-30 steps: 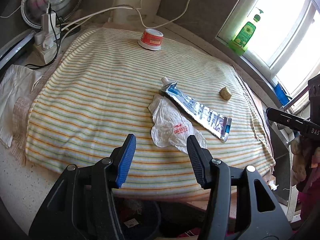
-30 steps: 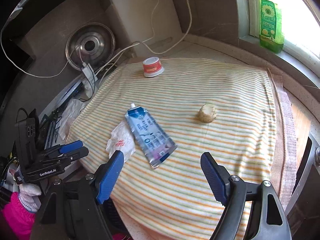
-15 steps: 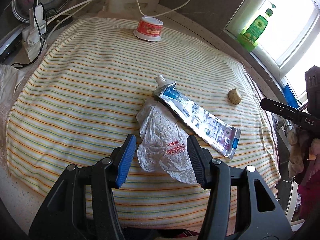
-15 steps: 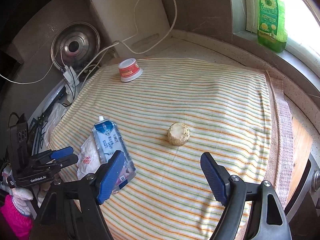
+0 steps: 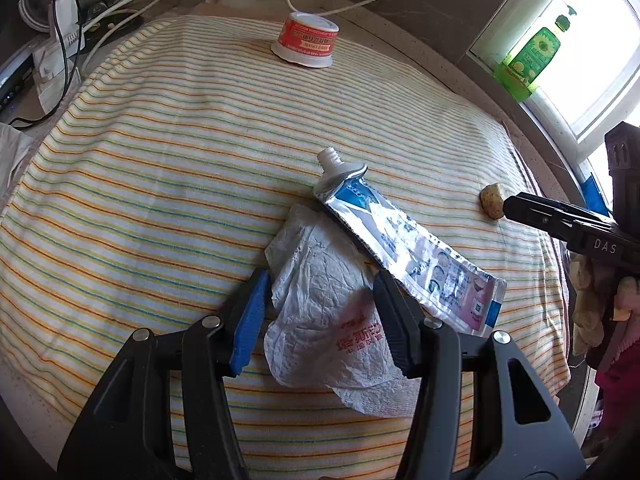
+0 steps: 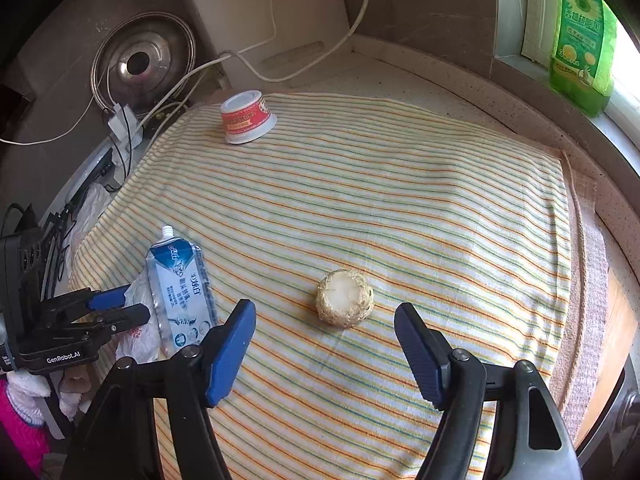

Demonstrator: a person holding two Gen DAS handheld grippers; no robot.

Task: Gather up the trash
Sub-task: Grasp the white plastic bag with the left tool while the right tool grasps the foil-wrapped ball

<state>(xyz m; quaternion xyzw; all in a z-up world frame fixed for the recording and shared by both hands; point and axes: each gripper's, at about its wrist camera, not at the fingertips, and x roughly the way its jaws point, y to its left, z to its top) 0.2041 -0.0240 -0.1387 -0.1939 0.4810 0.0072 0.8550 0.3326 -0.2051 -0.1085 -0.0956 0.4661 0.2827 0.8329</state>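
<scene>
A crumpled white wrapper with red print (image 5: pixel 324 320) lies flat on the striped cloth (image 5: pixel 160 168). It sits between the fingers of my left gripper (image 5: pixel 320 280), which is open; the pads flank it without squeezing. A flattened toothpaste tube (image 5: pixel 404 248) rests on the wrapper's right edge. In the right wrist view a round beige cob piece (image 6: pixel 346 299) lies between the fingertips of my right gripper (image 6: pixel 325 306). Its jaws are closing and stand clear of the piece. An upturned red-and-white cup (image 6: pixel 246 116) stands at the cloth's far edge.
A green detergent bottle (image 6: pixel 582 36) stands on the window sill at the right. A metal lid (image 6: pixel 142 60), white cables (image 6: pixel 280 76) and a plug block (image 5: pixel 60 52) crowd the far left corner. The left gripper (image 6: pixel 132 304) shows at the cloth's left edge.
Both grippers came forward and down over the cloth. The wrapper now sits between the left fingers, the cob piece between the right fingertips. The right jaws have narrowed a little.
</scene>
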